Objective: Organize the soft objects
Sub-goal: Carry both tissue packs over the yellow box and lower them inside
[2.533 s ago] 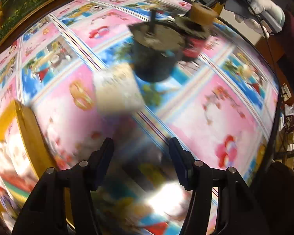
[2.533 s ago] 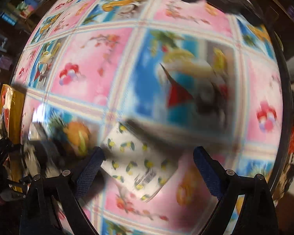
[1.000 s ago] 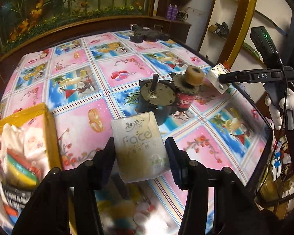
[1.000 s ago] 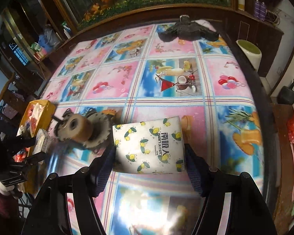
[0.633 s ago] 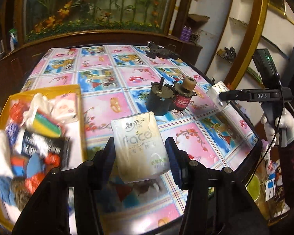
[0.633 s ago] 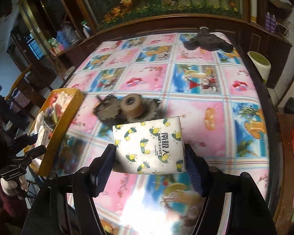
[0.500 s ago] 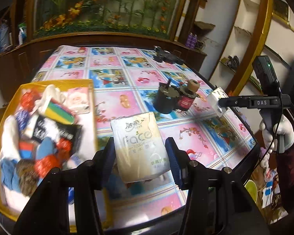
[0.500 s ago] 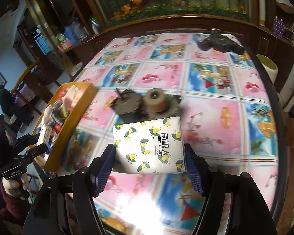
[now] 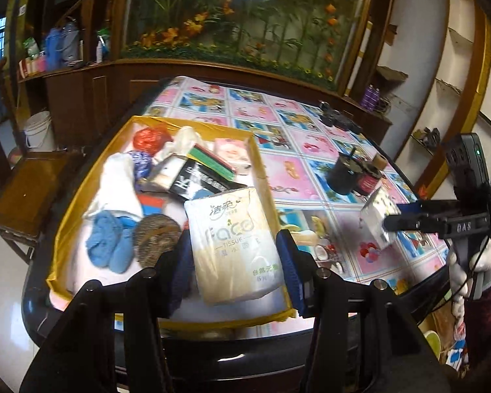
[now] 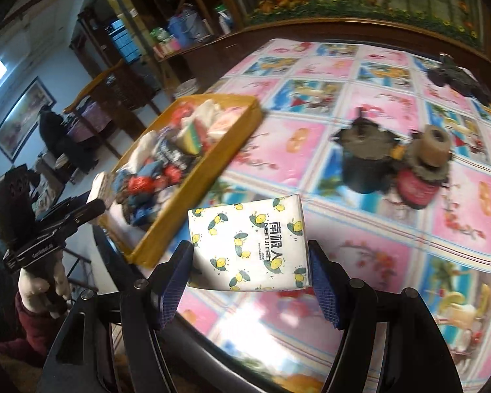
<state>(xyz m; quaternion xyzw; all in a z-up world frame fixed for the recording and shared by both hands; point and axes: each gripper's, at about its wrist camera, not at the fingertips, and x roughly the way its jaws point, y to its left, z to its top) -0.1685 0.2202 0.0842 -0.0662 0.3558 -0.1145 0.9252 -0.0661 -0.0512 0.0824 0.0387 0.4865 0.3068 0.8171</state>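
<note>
The left gripper (image 9: 234, 250) clamps a tissue pack (image 9: 234, 242) hiding tray (image 9: 263, 177) contents; the right gripper (image 10: 250, 275) grips a lemon-print pack (image 10: 248, 249)

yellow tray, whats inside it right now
The yellow tray holds a blue cloth, a red ball, a striped sponge and packets. The tissue pack in the left claw hides its near corner.
</note>
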